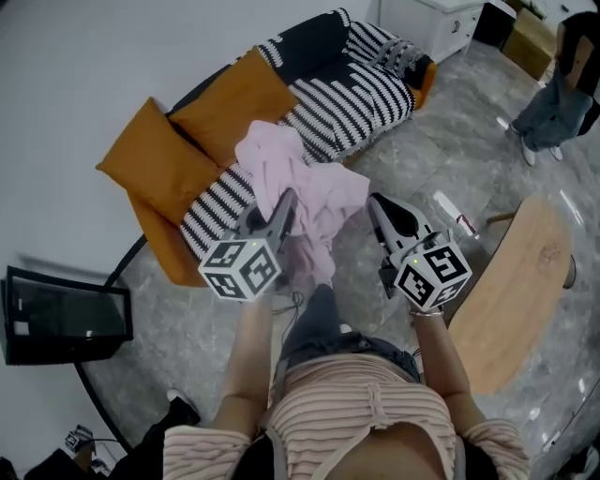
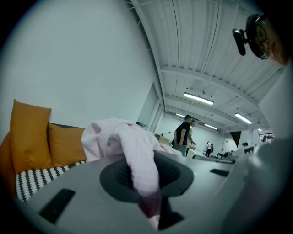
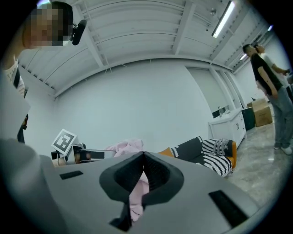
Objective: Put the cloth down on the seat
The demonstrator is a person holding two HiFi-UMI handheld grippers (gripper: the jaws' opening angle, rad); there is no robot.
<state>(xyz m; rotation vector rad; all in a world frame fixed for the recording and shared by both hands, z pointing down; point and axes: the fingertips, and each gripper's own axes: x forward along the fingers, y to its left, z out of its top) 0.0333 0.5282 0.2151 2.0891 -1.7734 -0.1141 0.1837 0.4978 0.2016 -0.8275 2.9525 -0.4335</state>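
Note:
A pale pink cloth hangs bunched between my two grippers, above the front of a sofa seat with a black-and-white striped cover. My left gripper is shut on the cloth's left part. In the left gripper view the cloth drapes over and down between the closed jaws of the left gripper. My right gripper is shut on the right part. The right gripper view shows the right gripper with a strip of pink cloth pinched in it.
Two orange cushions lean at the sofa's left end. A round wooden table stands at the right and a black screen at the left. A person stands at the far right near a white cabinet.

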